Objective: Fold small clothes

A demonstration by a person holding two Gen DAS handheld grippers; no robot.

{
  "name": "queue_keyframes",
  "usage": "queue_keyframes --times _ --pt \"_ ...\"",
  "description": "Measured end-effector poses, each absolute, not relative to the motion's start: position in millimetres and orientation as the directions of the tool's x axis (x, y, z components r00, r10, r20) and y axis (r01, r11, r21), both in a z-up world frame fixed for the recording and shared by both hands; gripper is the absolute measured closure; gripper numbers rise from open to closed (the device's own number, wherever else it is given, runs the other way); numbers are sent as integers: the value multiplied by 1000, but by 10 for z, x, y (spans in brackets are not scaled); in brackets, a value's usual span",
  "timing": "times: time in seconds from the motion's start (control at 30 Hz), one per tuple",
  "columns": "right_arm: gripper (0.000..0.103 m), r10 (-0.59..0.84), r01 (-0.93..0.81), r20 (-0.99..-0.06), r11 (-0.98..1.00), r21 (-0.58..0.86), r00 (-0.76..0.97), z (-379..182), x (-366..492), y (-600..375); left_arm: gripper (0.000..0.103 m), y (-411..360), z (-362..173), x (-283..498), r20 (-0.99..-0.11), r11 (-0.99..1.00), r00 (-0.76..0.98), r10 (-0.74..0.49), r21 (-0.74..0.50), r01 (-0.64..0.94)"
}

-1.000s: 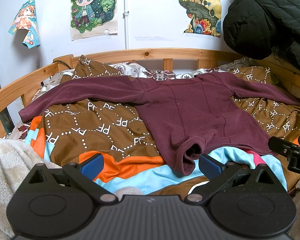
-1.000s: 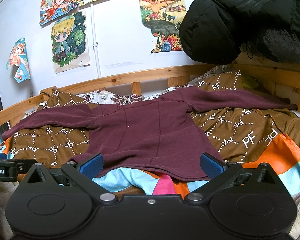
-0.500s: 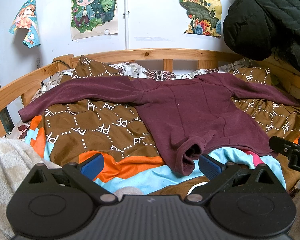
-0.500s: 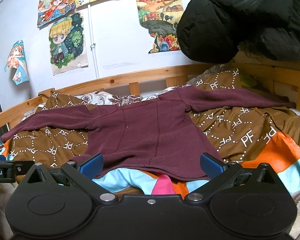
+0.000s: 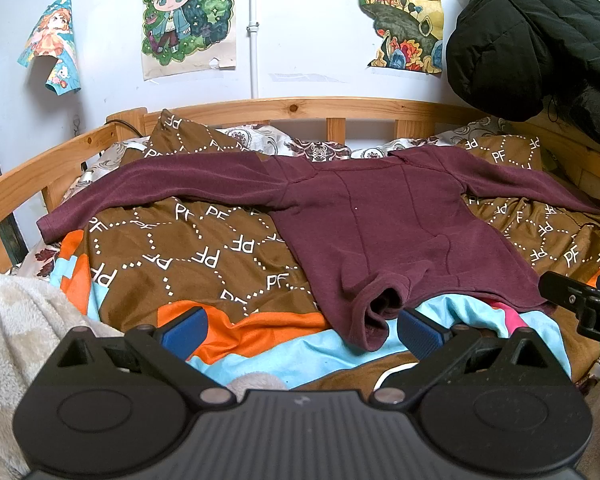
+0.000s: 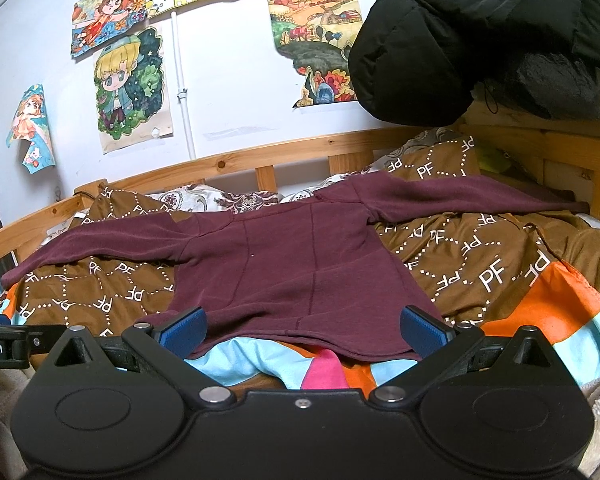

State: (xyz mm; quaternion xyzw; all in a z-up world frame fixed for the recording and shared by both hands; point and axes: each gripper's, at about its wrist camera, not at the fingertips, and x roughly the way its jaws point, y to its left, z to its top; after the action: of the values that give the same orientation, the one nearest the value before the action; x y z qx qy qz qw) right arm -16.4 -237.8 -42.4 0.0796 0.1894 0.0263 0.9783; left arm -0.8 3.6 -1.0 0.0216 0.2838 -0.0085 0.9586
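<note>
A maroon long-sleeved top (image 5: 384, 220) lies spread flat on the bed, sleeves stretched out left and right, hem toward me. Its near left hem corner is curled into a small roll (image 5: 376, 312). My left gripper (image 5: 300, 330) is open and empty, hovering just short of that curled hem. In the right wrist view the top (image 6: 292, 264) lies ahead and my right gripper (image 6: 304, 330) is open and empty just in front of the hem's middle. The right gripper's tip also shows in the left wrist view (image 5: 580, 304) at the right edge.
The bed has a brown patterned quilt (image 5: 180, 248) with orange and blue patches, inside a wooden frame (image 5: 300, 106). A black puffer jacket (image 6: 480, 28) hangs at the upper right. A fluffy cream blanket (image 5: 16, 328) lies at the near left. Posters hang on the wall.
The right wrist view has tilted slightly, showing more wall above. The left gripper and the top have barely moved.
</note>
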Motion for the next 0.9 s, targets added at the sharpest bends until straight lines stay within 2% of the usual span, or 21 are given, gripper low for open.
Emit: queue_keyframes --times 0.6,0.9 --pt "0 79 -18 -369 986 166 926 -439 -156 -2390 1 -2 -45 38 -562 999 827 -4 37 30" --pt "0 -49 113 -427 985 128 903 -468 -71 -2427 1 -28 -50 169 -585 999 811 11 42 16"
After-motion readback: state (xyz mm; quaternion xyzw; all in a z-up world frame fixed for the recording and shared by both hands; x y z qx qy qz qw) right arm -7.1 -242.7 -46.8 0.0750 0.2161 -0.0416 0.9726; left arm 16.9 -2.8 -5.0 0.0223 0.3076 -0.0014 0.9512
